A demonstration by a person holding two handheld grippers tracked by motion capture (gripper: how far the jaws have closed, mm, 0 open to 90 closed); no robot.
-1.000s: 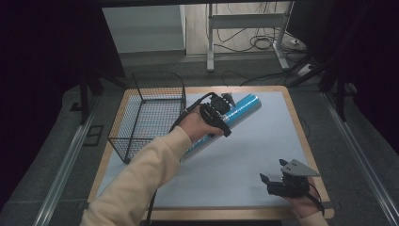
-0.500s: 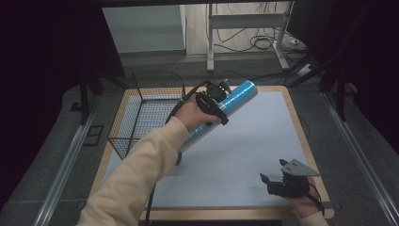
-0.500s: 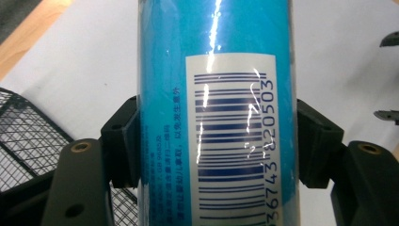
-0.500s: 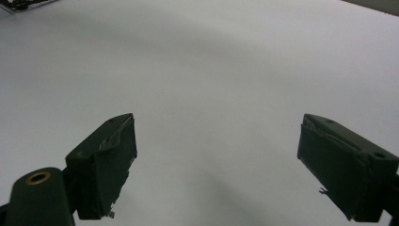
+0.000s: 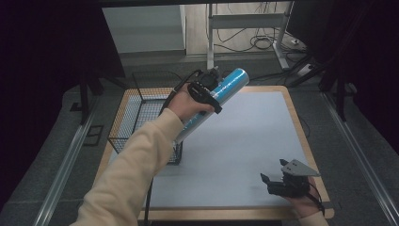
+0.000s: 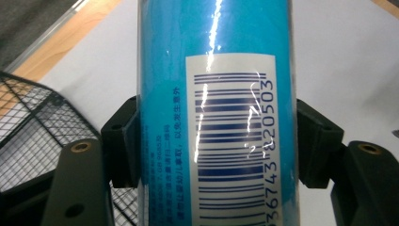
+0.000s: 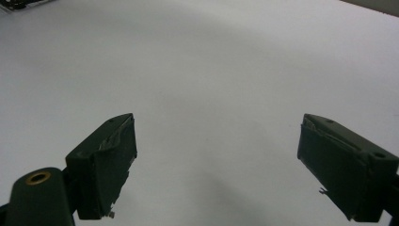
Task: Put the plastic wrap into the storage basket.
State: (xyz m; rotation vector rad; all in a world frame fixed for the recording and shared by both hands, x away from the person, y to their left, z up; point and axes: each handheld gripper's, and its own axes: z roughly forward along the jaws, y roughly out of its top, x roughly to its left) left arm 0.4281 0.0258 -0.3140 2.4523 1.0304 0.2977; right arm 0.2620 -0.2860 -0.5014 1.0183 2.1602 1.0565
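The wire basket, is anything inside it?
The wire basket looks empty: just pale mat through its mesh. The sleeve and blue tube cover its near right corner, so that part stays hidden.

Room dim, edges near black; white mat [image 5: 244, 141] evenly lit from overhead. Strong glare streaks on blue tube [image 6: 216, 117], close-up soft. Right gripper view slightly hazy, faint jaw shadows on mat.

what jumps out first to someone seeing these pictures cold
The shiny blue cylindrical can with a white barcode label, clamped between the black jaws of the left gripper and held tilted in the air beside the black wire mesh basket at the table's left. Next, the right gripper, jaws wide open and holding nothing, low over the pale grey mat at the near right corner.
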